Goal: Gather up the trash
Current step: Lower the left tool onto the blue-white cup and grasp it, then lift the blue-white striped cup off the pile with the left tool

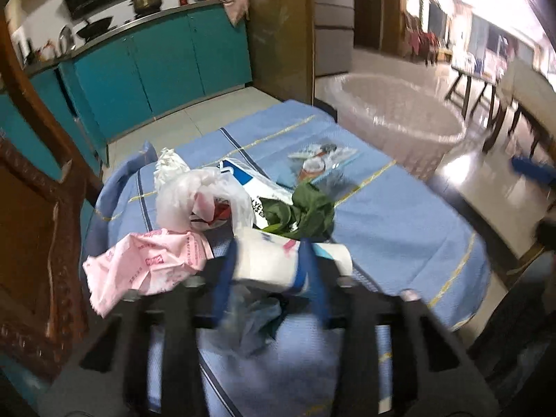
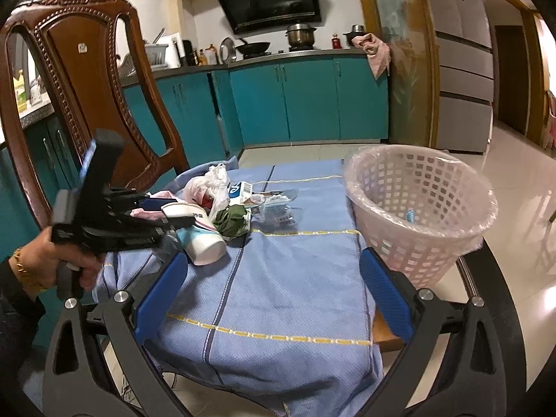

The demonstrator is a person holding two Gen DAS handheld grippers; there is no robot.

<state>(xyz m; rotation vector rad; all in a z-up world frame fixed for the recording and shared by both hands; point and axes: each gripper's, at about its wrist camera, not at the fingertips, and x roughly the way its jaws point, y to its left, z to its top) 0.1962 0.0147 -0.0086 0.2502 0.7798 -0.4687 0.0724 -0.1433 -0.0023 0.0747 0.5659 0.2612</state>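
L gripper [image 1: 267, 264] sits low-centre in the left wrist view, blue fingers [image 1: 222, 278] clamped on either side of a white paper cup [image 1: 274, 260] lying on its side; cup mouth points right in frame. In the right wrist view the same cup [image 2: 203, 243] shows at centre-left, w/ the L gripper [image 2: 166, 213] coming in from the left edge, held by the person's hand [image 2: 66, 260] w/ a gold bracelet at lower left.

R gripper [image 2: 274, 274] fills the bottom of its own view, blue fingers [image 2: 385, 288] spread wide apart, nothing between them but the blue cloth [image 2: 295, 278] covering the desk.

Rest of the trash is piled at the centre-left of the cloth: pink printed bag [image 1: 146, 264] at left touching the cup, clear plastic bag [image 1: 194, 198] w/ sth red inside just above it, white-blue carton [image 1: 250, 180] behind, crumpled green wrapper [image 1: 309, 212] right of that, and a flat clear packet [image 1: 319, 163] further up. A bluish crumpled film [image 1: 253, 319] lies under the L gripper.

White lattice basket [image 2: 417, 205] w/ a clear liner stands at the right of the desk, well apart from the pile; a small blue-white item lies inside. Carved wooden chair [image 2: 80, 87] at upper left, teal cabinets [image 2: 295, 100] behind.
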